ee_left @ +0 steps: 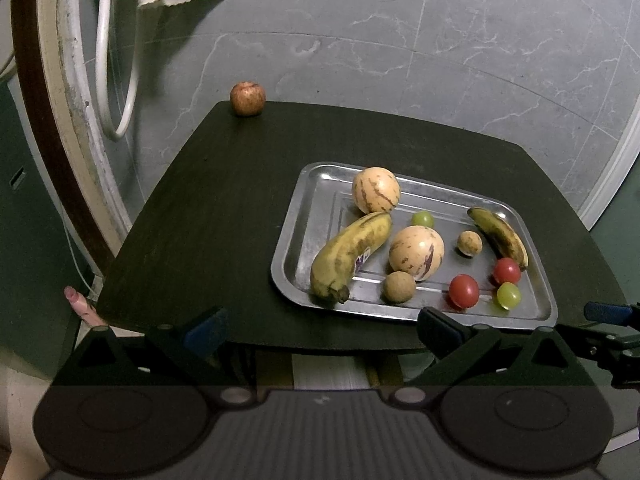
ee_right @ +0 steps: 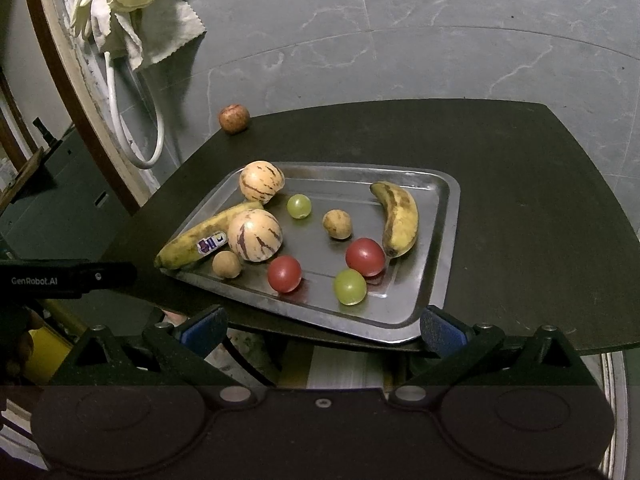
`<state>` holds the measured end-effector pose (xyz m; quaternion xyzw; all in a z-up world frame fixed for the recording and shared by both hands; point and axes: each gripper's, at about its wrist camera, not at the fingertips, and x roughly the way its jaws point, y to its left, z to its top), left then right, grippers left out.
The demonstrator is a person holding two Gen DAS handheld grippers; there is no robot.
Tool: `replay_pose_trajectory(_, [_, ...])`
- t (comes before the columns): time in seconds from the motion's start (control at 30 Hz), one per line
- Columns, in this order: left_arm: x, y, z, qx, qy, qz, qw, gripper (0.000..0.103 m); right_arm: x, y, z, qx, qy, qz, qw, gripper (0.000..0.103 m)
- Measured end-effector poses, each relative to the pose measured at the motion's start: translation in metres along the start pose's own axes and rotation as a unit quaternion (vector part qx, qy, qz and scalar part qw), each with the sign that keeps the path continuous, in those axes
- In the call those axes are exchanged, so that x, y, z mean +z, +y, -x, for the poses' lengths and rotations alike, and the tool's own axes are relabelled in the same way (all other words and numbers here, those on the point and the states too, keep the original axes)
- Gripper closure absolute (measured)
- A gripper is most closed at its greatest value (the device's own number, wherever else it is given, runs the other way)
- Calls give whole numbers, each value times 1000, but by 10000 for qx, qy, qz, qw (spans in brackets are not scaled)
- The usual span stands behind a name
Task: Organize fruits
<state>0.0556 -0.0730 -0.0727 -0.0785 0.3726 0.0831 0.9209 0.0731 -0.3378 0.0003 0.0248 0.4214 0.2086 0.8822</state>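
A metal tray (ee_left: 316, 208) (ee_right: 436, 216) on a dark table holds two bananas (ee_left: 348, 254) (ee_right: 400, 220), two striped melons (ee_left: 376, 190) (ee_right: 256, 236), two red tomatoes (ee_left: 464, 290) (ee_right: 365, 257), two green grapes (ee_left: 509, 295) (ee_right: 350, 286) and two small brown fruits (ee_left: 399, 287) (ee_right: 337, 224). A red apple (ee_left: 247, 98) (ee_right: 234, 118) sits alone at the table's far left corner. My left gripper (ee_left: 322, 330) is open and empty at the near table edge. My right gripper (ee_right: 322, 326) is open and empty by the tray's near edge.
The dark table (ee_left: 208, 208) (ee_right: 520, 208) stands on a grey marbled floor. A white hose (ee_left: 108, 80) and a cloth (ee_right: 168, 32) hang at the left by a curved frame. The left gripper's body (ee_right: 68, 276) shows at the right view's left edge.
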Motion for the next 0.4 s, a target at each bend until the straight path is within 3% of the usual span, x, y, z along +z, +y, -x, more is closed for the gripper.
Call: replay_pose_trajectory(0.4, [2, -4, -3, 82, 110, -110, 9998, 1, 1, -2, -4, -4, 38, -12, 10000, 1])
